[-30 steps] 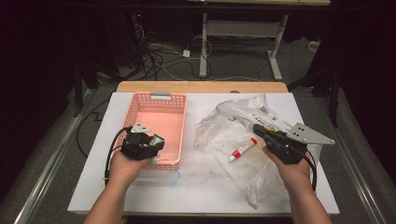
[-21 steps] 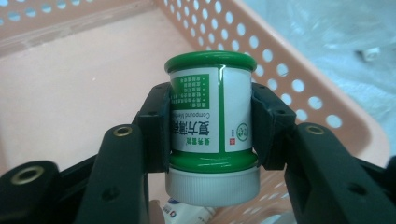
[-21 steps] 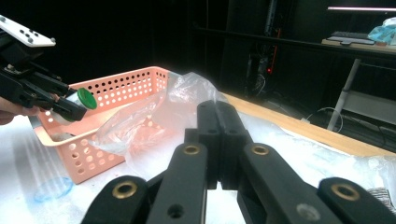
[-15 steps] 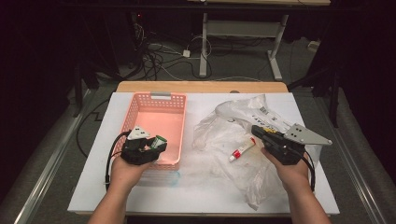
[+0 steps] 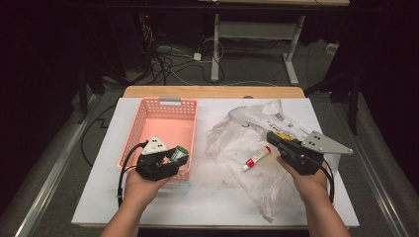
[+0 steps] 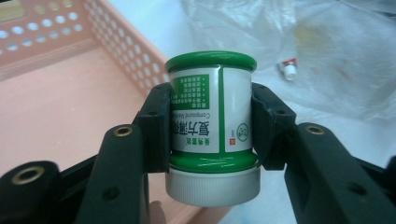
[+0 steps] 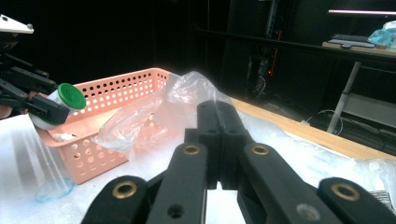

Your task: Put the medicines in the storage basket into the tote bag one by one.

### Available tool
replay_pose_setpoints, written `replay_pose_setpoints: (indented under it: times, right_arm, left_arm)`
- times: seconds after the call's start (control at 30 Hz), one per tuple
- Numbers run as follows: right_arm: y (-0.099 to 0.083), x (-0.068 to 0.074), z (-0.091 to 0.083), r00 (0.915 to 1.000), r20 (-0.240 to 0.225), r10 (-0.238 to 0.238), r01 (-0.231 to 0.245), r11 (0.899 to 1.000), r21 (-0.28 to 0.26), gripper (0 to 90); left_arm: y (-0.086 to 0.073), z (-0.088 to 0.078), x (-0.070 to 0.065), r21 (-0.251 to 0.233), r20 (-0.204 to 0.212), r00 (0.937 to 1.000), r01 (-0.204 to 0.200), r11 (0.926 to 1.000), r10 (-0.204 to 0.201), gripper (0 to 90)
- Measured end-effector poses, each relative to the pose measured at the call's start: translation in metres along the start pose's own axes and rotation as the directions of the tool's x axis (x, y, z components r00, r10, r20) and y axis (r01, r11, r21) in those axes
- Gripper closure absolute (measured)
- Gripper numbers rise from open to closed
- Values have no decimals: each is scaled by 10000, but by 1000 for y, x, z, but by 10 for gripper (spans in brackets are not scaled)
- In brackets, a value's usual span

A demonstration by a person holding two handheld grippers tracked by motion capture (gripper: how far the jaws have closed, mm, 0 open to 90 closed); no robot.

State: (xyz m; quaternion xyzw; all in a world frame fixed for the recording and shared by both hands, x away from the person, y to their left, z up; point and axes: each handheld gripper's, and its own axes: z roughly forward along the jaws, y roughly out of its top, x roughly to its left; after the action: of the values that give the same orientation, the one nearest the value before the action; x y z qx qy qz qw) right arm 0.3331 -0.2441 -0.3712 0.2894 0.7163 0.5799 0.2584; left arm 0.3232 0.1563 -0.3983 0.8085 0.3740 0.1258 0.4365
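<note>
My left gripper [image 5: 171, 157] is shut on a small green-and-white jar [image 5: 178, 154] with a white cap. It holds the jar over the near right corner of the pink basket [image 5: 163, 106]. In the left gripper view the pads press on both sides of the jar [image 6: 212, 121], cap toward the camera. My right gripper [image 5: 272, 137] is shut with nothing in it, above the crumpled clear plastic bag [image 5: 237, 136]. In the right gripper view its jaws [image 7: 218, 116] meet. A small white tube with a red cap [image 5: 256, 158] lies on the bag, left of the right gripper.
The white table top [image 5: 99, 182] carries the basket at the left and the bag at the right. A clear round item with a bluish rim [image 5: 179, 188] lies just in front of the basket. A wooden edge [image 5: 212, 92] runs along the far side, with dark floor and cables beyond.
My left gripper has shifted a little to the right with the jar, staying by the basket's near edge. The right gripper has kept still.
</note>
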Motion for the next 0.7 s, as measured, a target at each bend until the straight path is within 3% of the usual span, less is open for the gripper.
replay_pose_setpoints:
  times: [0.4, 0.7]
  right_arm:
    - [0, 0, -1, 10000, 0, -26, 26, 10000, -39, 900]
    - [0, 1, 0, 10000, -47, -63, 63, 10000, -4, 900]
  left_arm:
    - [2, 13, -25, 109, 750, 9966, -353, 9993, 344, 540]
    - [1, 26, -39, 272, 1021, 9927, -669, 9974, 638, 540]
